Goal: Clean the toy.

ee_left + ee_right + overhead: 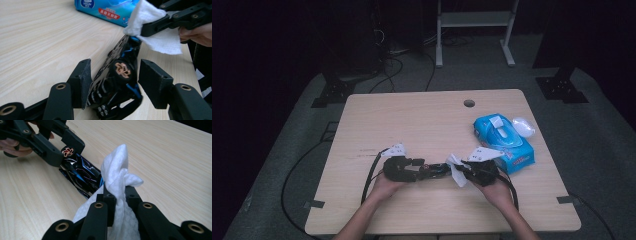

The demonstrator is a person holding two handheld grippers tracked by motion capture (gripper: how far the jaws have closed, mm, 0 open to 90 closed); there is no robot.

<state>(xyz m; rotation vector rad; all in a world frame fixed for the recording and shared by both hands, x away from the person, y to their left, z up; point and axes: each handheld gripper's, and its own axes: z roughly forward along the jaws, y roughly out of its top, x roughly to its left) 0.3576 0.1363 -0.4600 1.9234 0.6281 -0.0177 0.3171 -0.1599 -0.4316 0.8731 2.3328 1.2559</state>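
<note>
High view: a pale wood-grain table [412,120] is seen in a dark room, with a round cable hole [469,103] near its far edge. Grey floor lies around it, crossed by black cables [297,170], and the legs of a white rack [474,30] stand behind.

A blue wipes pack [504,142] lies at the right side of the table, just beyond the right gripper [464,172]. A black and blue toy car [432,171] lies on the table between the two grippers.

The left gripper [113,75] is seen with its jaws around the rear of the car: the left pad is against the body, the right pad stands clear, so the car is not clamped.

The right gripper is clenched on a white wipe [117,175], which is bunched between its pads and touches the front of the car.
</note>
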